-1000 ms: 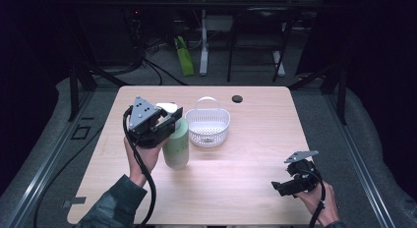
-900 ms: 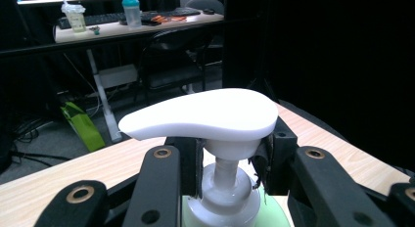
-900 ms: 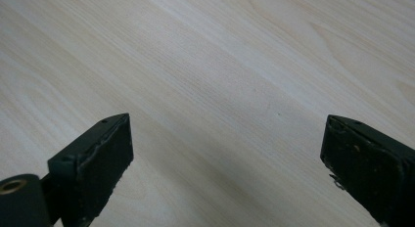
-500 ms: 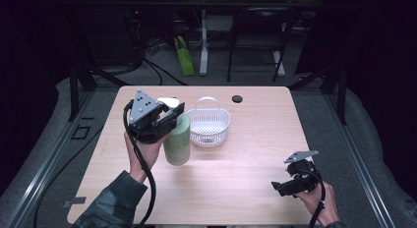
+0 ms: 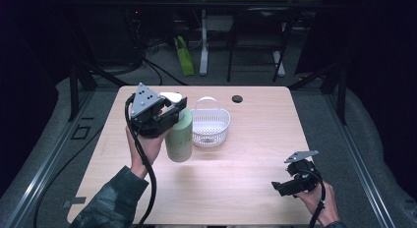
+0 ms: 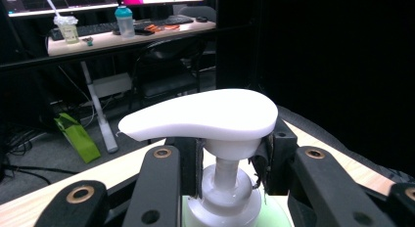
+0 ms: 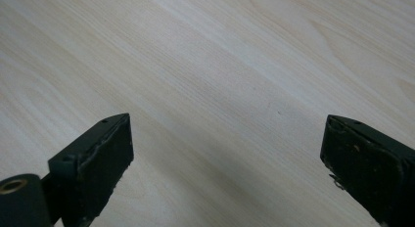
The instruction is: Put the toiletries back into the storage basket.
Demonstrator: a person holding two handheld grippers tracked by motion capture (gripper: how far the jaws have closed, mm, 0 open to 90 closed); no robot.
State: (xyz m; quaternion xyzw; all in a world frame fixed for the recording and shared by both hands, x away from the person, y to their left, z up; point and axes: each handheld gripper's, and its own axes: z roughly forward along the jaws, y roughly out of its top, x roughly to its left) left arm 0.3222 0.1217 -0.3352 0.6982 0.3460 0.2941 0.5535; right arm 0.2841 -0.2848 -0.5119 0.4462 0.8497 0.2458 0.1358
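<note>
The pump bottle [image 5: 179, 137], pale green with a white pump head [image 6: 200, 114], is being held upright at the left of the wooden table [image 5: 236, 188], just beside the white basket [image 5: 210, 125]. Whether its base is resting on the tabletop cannot be told. The neck below the pump head is being clamped by the left gripper [image 5: 172, 112], its pads [image 6: 193, 161] being pressed against both sides of the white collar. The right gripper [image 5: 284, 187] is being kept low over the near right corner of the table, well apart from the bottle; its jaws are being held wide apart, with bare wood seen between them. A small black disc [image 5: 237, 98] is lying near the far edge.
</note>
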